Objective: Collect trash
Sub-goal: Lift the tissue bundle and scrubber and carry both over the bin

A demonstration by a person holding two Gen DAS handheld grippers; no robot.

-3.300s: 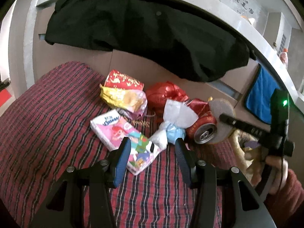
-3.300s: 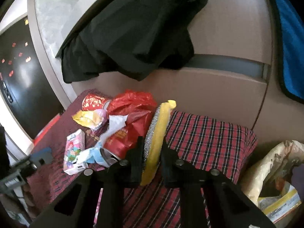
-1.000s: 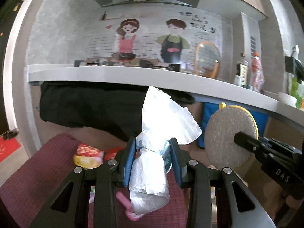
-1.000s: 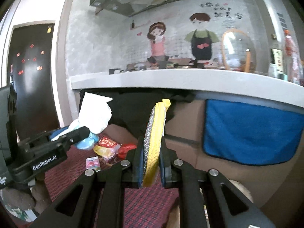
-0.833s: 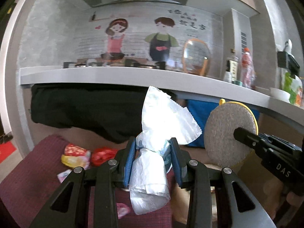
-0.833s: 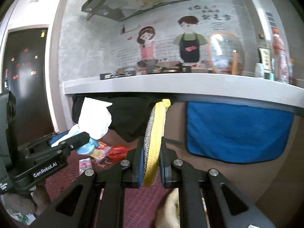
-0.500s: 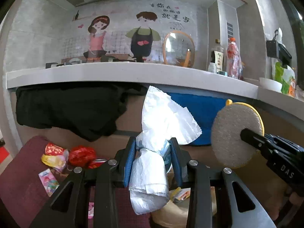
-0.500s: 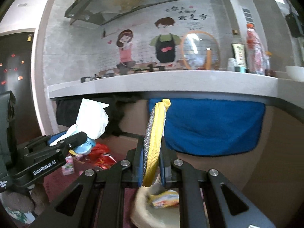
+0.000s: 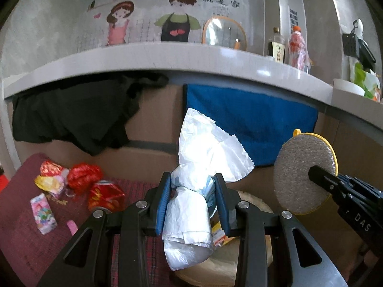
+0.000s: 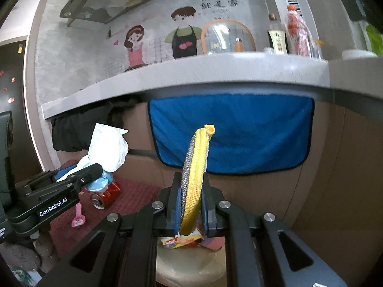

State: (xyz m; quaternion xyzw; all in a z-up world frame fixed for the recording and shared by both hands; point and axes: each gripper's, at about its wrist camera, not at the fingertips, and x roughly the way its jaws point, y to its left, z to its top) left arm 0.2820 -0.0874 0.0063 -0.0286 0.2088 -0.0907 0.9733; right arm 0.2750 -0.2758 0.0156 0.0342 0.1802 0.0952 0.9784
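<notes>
My left gripper [image 9: 193,198] is shut on a crumpled white tissue and plastic wad [image 9: 201,167], held in the air above a beige trash bag [image 9: 227,267]. My right gripper [image 10: 190,205] is shut on a round scouring pad with a yellow rim [image 10: 195,174], also above the trash bag [image 10: 191,263], which holds a yellow wrapper [image 10: 182,240]. The pad [image 9: 304,174] shows to the right in the left wrist view; the wad [image 10: 107,148] shows at left in the right wrist view. More trash lies on the red plaid cushion [image 9: 21,234]: a red can [image 9: 105,195], red and yellow wrappers [image 9: 64,177], a pink tissue pack [image 9: 43,212].
A grey counter [image 9: 167,57] overhangs, with a black cloth [image 9: 79,114] and a blue towel [image 9: 251,124] hanging from it. Bottles [image 9: 296,47] and a pan lid stand on the counter. A brown cabinet front [image 10: 335,167] is behind the bag.
Both grippers have swung right with their loads, away from the cushion and over the trash bag. The trash pile has shifted to the left of view. Both grips are unchanged.
</notes>
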